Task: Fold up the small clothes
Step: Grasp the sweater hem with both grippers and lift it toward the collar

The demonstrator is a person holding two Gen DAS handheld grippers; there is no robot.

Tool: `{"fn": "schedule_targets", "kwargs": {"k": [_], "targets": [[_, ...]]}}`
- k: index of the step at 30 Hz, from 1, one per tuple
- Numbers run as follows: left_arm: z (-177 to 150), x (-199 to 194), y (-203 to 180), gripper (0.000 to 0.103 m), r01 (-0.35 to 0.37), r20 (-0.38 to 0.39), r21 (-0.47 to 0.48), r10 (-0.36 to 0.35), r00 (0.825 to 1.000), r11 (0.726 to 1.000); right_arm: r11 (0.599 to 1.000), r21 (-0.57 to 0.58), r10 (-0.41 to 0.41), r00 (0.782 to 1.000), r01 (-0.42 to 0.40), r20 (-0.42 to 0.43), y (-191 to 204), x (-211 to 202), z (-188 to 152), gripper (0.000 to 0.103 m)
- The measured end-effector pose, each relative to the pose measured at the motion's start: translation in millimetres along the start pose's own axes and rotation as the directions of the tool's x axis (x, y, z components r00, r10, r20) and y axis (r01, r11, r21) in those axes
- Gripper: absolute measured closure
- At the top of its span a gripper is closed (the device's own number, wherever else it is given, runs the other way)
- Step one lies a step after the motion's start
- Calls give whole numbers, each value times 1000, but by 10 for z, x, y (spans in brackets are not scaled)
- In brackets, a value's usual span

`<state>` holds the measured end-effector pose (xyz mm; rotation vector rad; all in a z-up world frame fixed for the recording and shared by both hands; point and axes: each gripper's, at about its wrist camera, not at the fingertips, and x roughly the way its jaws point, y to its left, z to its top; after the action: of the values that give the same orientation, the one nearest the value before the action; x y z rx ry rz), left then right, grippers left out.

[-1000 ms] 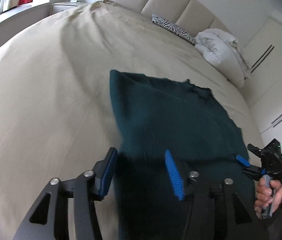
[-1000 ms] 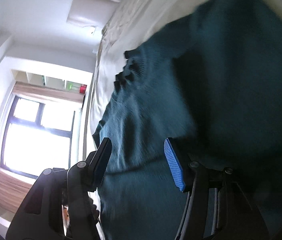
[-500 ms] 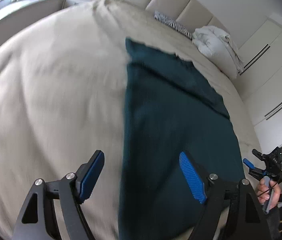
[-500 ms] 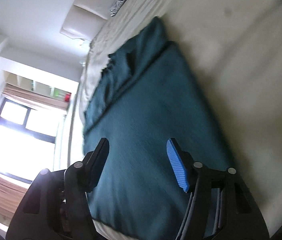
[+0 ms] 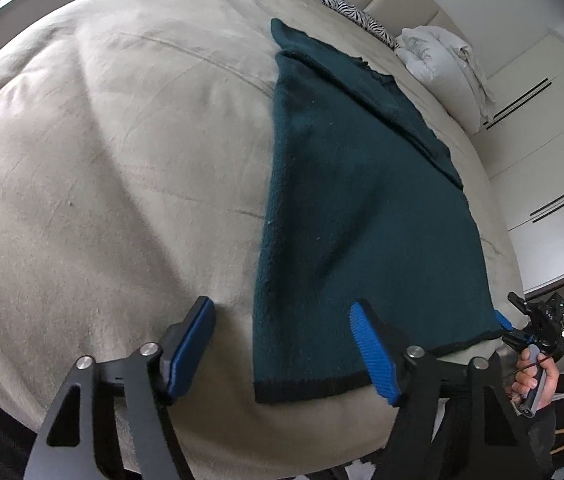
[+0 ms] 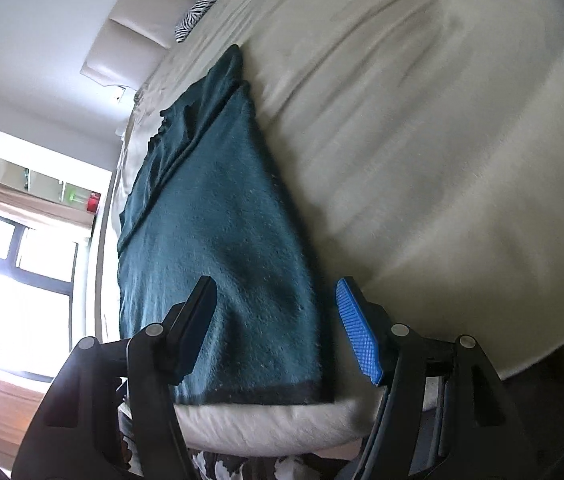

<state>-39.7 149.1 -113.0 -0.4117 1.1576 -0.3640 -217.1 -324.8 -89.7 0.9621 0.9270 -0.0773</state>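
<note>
Left wrist view: left tongs (image 5: 282,346) spread wide, empty, hovering over the near left corner of the dark teal knit garment (image 5: 361,184). Garment lies flat on the beige bed (image 5: 102,160), long strip shape, one layer folded over lengthwise, black hem at the near edge. Right tongs (image 5: 501,322) at the near right corner; aperture not readable here. White duvet bundle (image 5: 441,60) and zebra pillow (image 5: 355,14) at the headboard end.

Right wrist view: right tongs (image 6: 278,330) wide, empty, straddling the hem's right corner.

Next fold, likely hem toward far end: pinch both hem corners evenly, catch all layers, lift together.

Versus a second ago: garment was held up and moving; now released, flat.
</note>
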Motion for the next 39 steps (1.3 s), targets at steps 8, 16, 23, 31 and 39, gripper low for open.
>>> {"fn": "schedule_targets", "kwargs": {"k": [8,16,23,31,39], "targets": [[9,71,-141,39,-4,-76,37,6,997,999,1000,16,-13,1000,14,-21,-81,-153,-53,41],[16,117,-120,74,-20,-99,21,22,995,1000,998,-3,-56,996,56,-73,-46,-106,-87,42],[-34,100,-64,95,8,-118,6,-8,993,1000,997,-26,-76,988,73,-135,44,17,-140,50],[-66,9,-55,97,44,-86,-6,-45,995,999,997,-28,-81,982,78,-170,27,111,-206,96],[52,-328,-43,97,215,13,-85,-215,977,973,999,-20,26,997,-28,-76,183,-155,-89,97]]}}
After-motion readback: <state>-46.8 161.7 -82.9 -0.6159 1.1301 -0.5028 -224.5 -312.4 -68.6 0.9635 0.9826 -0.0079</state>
